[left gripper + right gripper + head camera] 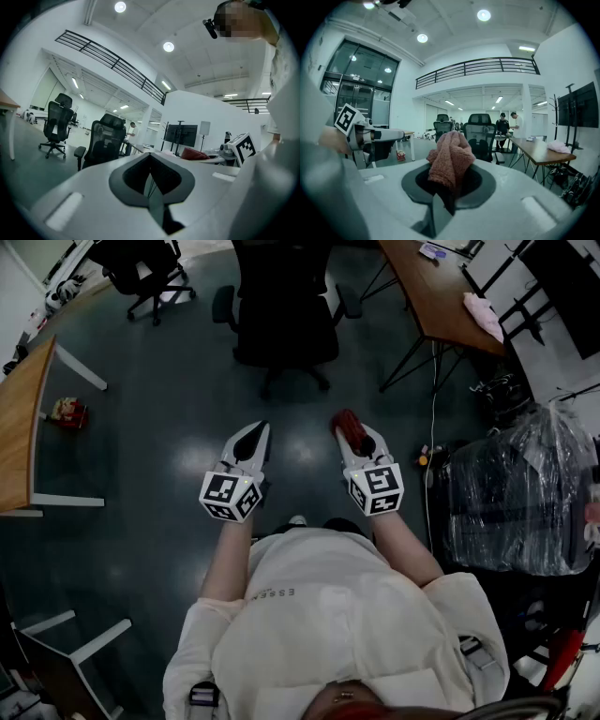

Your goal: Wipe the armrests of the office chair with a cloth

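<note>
You are standing in an open-plan office.
A black office chair [281, 306] stands ahead of you on the dark floor [159, 446], wooden desks [441, 296] on thin legs sit at both sides, a railed mezzanine [478, 68] runs overhead under round ceiling lights [483, 15], and a large mounted screen [580, 111] is at your right.

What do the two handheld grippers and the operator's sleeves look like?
Both the left gripper and right gripper have white, tapered shells with dark padded jaw openings. Each carries a white cube with black square markers. No cables show. The person wears a loose cream top, forearms uncovered.
</note>
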A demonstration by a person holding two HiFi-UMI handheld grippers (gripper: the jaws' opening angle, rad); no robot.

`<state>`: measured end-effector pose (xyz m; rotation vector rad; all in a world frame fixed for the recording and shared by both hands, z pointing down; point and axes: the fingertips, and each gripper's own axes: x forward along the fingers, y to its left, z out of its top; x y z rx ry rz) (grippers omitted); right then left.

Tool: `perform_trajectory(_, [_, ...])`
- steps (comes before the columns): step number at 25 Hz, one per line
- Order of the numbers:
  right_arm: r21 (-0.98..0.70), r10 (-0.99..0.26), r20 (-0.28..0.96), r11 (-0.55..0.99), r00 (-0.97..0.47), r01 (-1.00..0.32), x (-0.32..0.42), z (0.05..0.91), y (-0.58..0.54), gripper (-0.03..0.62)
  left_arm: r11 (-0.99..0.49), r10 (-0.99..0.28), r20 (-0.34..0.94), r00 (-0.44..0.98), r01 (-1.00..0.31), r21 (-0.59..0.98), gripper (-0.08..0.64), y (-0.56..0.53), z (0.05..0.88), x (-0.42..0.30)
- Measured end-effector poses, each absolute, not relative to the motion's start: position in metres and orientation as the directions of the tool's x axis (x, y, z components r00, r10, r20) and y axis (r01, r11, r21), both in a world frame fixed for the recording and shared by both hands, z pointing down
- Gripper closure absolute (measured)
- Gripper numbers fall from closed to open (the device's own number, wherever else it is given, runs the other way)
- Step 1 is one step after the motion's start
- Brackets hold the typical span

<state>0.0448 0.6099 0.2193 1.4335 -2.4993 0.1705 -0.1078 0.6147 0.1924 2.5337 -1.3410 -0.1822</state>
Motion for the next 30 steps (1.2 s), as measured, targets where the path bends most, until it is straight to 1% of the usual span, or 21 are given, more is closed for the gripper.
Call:
perform_trajectory(12, [0.014,-0.826,0.274,0.515,-0.492,-0.857,0.039,0.225,0.605,0.545,-0.534,-0.828,0.017,0.561,-0.796,0.287,0.543,0.611,0.194,-0.111])
perform_trajectory(17, [-0.023,-0.835,0.274,0.490,-0.477,-0.872,0.041,0.227,0.597,0.545,-0.525,-0.827,0.037,0.561,-0.795,0.305,0.543,0.608,0.202,-0.114])
perform_trajectory(24, [-0.046,-0.824,0.297,0.492,-0.483,-0.869,0.043,0.238,0.574,0.545,-0.487,-0.846,0.060,0.530,-0.813,0.319,0.543,0.592,0.215,-0.124])
perform_trajectory(30, [-0.070,-0.801,0.309,0.519,-0.513,-0.852,0.029,0.252,0.541,0.545,-0.446,-0.868,0.074,0.490,-0.837,0.316,0.543,0.571,0.225,-0.143])
